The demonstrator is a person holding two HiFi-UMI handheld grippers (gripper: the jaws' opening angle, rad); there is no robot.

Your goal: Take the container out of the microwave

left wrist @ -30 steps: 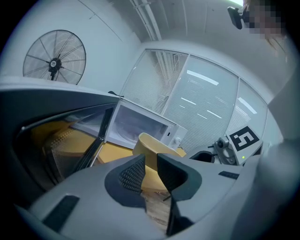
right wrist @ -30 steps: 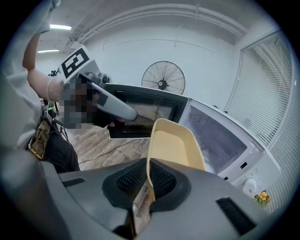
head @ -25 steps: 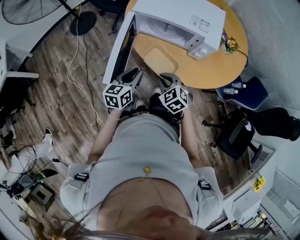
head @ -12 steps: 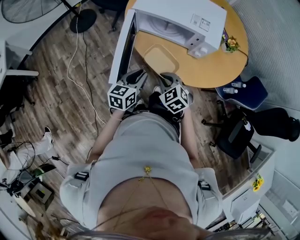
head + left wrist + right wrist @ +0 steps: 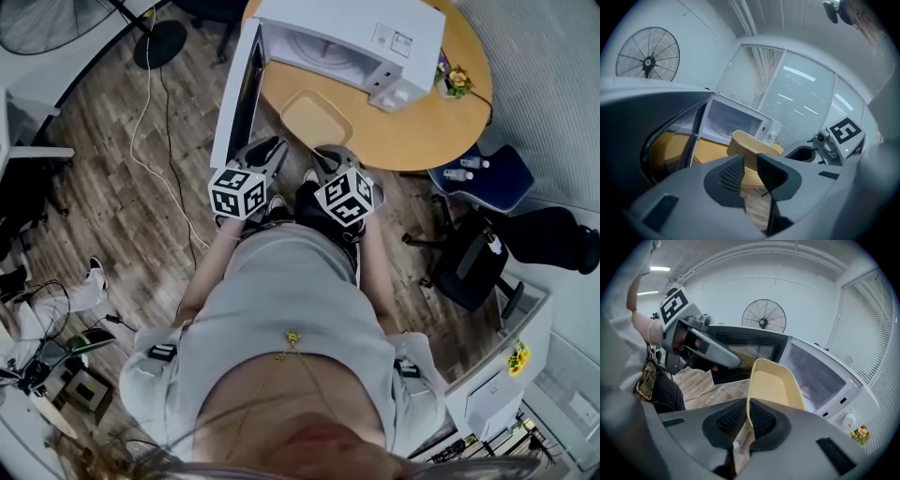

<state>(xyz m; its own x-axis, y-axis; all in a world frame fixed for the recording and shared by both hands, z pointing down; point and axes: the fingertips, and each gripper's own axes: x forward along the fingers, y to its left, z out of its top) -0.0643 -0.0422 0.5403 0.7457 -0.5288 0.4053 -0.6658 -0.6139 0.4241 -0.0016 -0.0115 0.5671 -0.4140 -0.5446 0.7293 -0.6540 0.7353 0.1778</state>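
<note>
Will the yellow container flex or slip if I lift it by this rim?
Probably stiff: the container shows no sag though the right gripper pinches only one rim. Likely light, since it looks empty and thin-walled. Held at one edge, it may pivot or slip; the open left gripper could steady it.

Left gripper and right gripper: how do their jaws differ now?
The left gripper has its jaws apart with nothing between them; the right gripper has its jaws shut on the rim of the yellow container. The left gripper is nearer the open microwave door; the right gripper is at the container's near edge. Both point toward the microwave.
</note>
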